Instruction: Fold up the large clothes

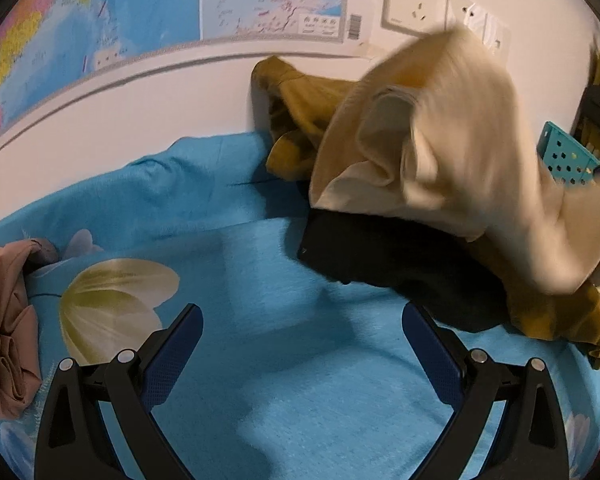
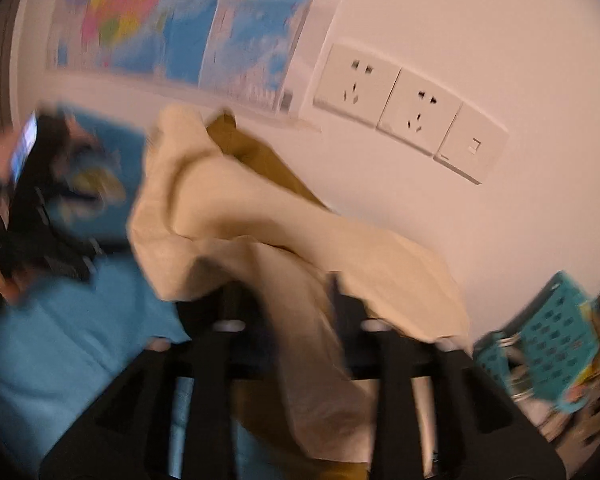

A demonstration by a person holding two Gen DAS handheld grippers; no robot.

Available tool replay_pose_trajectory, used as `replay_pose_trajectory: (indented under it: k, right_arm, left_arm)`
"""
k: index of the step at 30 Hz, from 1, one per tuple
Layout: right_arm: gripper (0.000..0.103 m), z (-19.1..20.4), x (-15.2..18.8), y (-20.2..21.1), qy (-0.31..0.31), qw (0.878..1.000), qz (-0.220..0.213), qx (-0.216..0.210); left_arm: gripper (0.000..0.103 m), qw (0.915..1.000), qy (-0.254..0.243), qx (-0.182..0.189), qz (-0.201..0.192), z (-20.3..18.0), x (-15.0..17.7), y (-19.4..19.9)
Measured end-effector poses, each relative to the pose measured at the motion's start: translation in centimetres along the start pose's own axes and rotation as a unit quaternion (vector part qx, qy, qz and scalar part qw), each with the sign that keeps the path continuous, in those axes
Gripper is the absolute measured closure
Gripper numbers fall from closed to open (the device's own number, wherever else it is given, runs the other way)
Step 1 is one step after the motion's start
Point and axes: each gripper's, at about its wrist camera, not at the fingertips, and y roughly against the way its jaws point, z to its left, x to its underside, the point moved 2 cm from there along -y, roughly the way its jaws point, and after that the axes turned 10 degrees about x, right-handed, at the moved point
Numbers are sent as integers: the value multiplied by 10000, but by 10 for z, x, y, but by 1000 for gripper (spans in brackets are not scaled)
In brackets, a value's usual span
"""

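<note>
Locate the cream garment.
Left wrist view, right side: the cream garment is lifted above the black and mustard clothes, below the wall sockets.

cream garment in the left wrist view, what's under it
Under the lifted cream garment lie a black garment and a mustard-yellow one, heaped on the blue sheet. How far either runs beneath the cream cloth is covered.

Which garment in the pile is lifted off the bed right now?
The cream garment, raised between the right claw's fingers; the mustard and black ones lie on the bed.
</note>
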Motion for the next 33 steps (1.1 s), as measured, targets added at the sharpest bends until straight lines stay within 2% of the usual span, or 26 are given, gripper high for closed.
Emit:
replay_pose_trajectory:
  k: [2, 4, 5, 6, 7, 9, 12, 13, 16, 19, 22, 25, 26, 29, 33]
  right_arm:
    - [29, 22, 1, -16, 365, 9993, 46, 5]
    - [29, 40, 1, -28, 755, 9969, 7, 204]
    - [34, 51, 1, -35, 1053, 9941, -43, 273]
    - [62, 57, 0, -41, 1276, 9913, -9, 317]
    - [78, 59, -2, -44, 1305, 9912, 72, 224]
    - [94, 45, -13, -32, 1017, 9946, -121, 187]
    - [99, 3, -34, -4, 308, 9987, -356, 182]
    - [99, -23, -43, 13, -67, 9986, -494, 193]
    - [100, -90, -62, 51, -982, 9917, -796, 220]
    - [101, -139, -80, 90, -1479, 9816, -1141, 382]
    - [101, -171, -90, 116, -1727, 9757, -1275, 447]
    - [101, -186, -94, 123, -1933, 9723, -1254, 384]
    - [101, -187, -93, 125, -1982, 9714, -1257, 350]
    - [101, -187, -86, 127, -2140, 9686, -1245, 239]
    - [101, -193, -74, 130, -2234, 9666, -1237, 214]
  left_arm:
    - [6, 10000, 13, -25, 18, 1, 2, -2]
    - [6, 10000, 5, -52, 42, 2, 3, -4]
    - [6, 10000, 14, -59, 52, 3, 5, -5]
    - [6, 9999, 32, -66, 68, 5, 5, -7]
    - [6, 9999, 50, -47, 99, 7, 6, -9]
    - [6, 9999, 62, -68, 111, 11, 7, -10]
    - [6, 9999, 100, -29, 69, 15, 7, -10]
    - [6, 9999, 118, -4, 44, 17, 5, -10]
    - [6, 9997, 61, 211, -85, 13, -2, -8]
    - [6, 9978, -177, 535, -352, 0, -13, -2]
    - [7, 9906, -500, 1134, -571, -24, -27, 4]
    - [7, 9783, -936, 1617, -895, -60, -31, 13]
    - [7, 9712, -1192, 1806, -1003, -75, -29, 14]
    - [7, 9617, -1844, 1696, -1112, -107, -24, 1]
    - [7, 9621, -1934, 1598, -1071, -118, -43, -28]
